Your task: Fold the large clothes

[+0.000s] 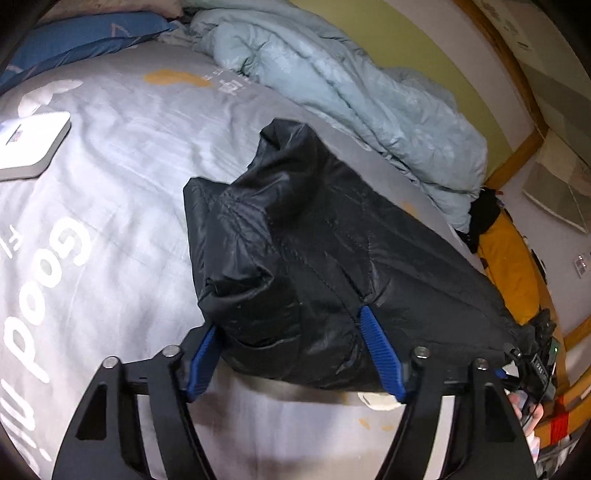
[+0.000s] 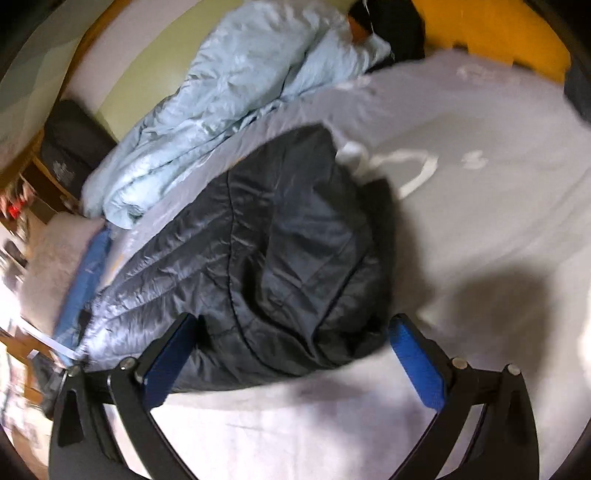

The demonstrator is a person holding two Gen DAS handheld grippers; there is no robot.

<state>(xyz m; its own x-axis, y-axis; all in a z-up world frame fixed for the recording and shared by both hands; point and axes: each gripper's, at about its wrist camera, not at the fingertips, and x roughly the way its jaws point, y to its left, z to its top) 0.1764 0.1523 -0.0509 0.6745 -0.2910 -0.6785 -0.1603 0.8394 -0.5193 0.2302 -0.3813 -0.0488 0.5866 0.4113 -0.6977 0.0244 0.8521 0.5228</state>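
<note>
A black quilted jacket point(image 1: 314, 251) lies bunched in a folded heap on the grey printed bed sheet point(image 1: 110, 155). My left gripper point(image 1: 291, 332) has its blue-padded jaws spread wide around the near end of the heap, the fabric bulging between them. In the right wrist view the same jacket point(image 2: 280, 258) lies before my right gripper point(image 2: 295, 339), whose jaws stand wide apart, the left pad against the jacket's edge, the right pad point(image 2: 417, 362) clear of it over the sheet.
A crumpled light-blue duvet point(image 1: 351, 92) lies along the wall side of the bed. A blue pillow point(image 1: 81, 33) is at the head. A white flat box point(image 1: 29, 144) rests on the sheet at left. A yellow cover point(image 1: 509, 269) lies at the foot.
</note>
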